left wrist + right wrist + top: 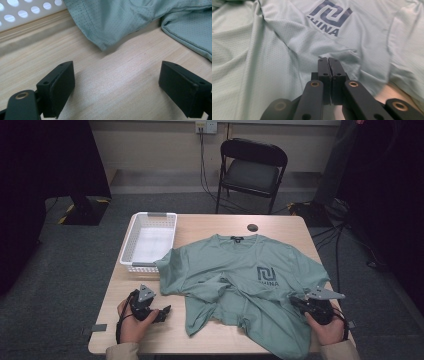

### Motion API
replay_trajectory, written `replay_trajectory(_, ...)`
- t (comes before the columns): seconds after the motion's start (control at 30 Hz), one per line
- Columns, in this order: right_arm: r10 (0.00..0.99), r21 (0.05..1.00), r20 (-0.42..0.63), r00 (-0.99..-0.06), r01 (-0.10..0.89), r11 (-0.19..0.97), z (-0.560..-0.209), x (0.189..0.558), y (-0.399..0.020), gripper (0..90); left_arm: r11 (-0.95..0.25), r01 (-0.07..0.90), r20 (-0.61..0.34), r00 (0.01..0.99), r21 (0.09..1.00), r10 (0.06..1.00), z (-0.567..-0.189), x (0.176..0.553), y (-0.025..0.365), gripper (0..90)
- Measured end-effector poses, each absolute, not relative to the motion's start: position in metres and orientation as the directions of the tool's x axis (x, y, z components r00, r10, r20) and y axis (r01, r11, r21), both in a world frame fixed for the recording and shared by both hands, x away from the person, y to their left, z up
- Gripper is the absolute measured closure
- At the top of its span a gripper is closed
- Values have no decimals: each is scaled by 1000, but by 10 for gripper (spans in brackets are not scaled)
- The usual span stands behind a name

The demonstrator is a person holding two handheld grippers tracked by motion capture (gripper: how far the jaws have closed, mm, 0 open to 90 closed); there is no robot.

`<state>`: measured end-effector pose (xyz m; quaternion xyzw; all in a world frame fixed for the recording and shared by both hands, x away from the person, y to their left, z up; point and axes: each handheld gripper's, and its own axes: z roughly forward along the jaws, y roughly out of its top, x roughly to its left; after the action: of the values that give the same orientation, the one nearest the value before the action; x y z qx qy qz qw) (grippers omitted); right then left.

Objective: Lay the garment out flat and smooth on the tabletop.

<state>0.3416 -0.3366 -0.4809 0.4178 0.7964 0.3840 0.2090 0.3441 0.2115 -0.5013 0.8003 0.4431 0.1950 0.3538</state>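
T-shirt (240,275), rumpled across the surface's (200,227) middle, looks light, limp, and best taken at hems or shoulders; right tool (329,61) clenched on a fabric fold, left tool (117,82) released over bare wood.

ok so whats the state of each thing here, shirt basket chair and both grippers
t-shirt: rumpled, front up, lower part bunched, hem over the table's near edge
basket: upright, nothing seen inside
chair: unfolded, seat bare
left gripper: open, over bare table
right gripper: jaws together at a fold of the t-shirt
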Motion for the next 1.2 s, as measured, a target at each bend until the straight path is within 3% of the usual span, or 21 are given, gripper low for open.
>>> replay_trajectory(0.3, 873, 820, 105, -477, 538, 196, -481, 331, -394, 893, -357, 571, -1, 531, 739, 847, -501, 344, 212, 132)
replay_trajectory(0.4, 889, 813, 90, -450, 549, 195, -484, 331, -401, 887, -357, 571, -1, 531, 739, 847, -501, 344, 212, 132)
replay_trajectory(0.53, 915, 811, 42, -402, 548, 204, -484, 330, -406, 761, -357, 572, -1, 530, 738, 848, -501, 344, 212, 132)
replay_trajectory(0.63, 903, 832, 5, -429, 502, 234, -476, 323, -401, 733, -357, 571, -1, 531, 739, 847, -501, 344, 212, 132)
replay_trajectory(0.67, 868, 839, -10, -497, 467, 278, -471, 317, -388, 702, -358, 572, -1, 531, 738, 848, -501, 344, 212, 132)
replay_trajectory(0.73, 853, 838, -9, -522, 461, 291, -471, 315, -383, 696, -358, 572, 0, 531, 738, 848, -501, 344, 212, 132)
replay_trajectory(0.8, 786, 807, -5, -618, 462, 368, -477, 312, -358, 643, -357, 571, -1, 531, 739, 847, -501, 344, 212, 132)
replay_trajectory(0.9, 760, 778, -14, -650, 471, 417, -485, 313, -345, 639, -357, 571, -1, 531, 739, 847, -501, 344, 212, 132)
replay_trajectory(1.0, 743, 749, -35, -668, 475, 462, -493, 315, -336, 708, -357, 572, -2, 531, 739, 847, -501, 344, 212, 132)
replay_trajectory(1.13, 712, 742, -36, -701, 458, 489, -493, 306, -335, 889, -357, 571, -2, 531, 739, 847, -501, 344, 212, 132)
replay_trajectory(1.2, 707, 742, -28, -707, 459, 488, -493, 304, -336, 895, -357, 571, -2, 531, 739, 847, -501, 344, 212, 132)
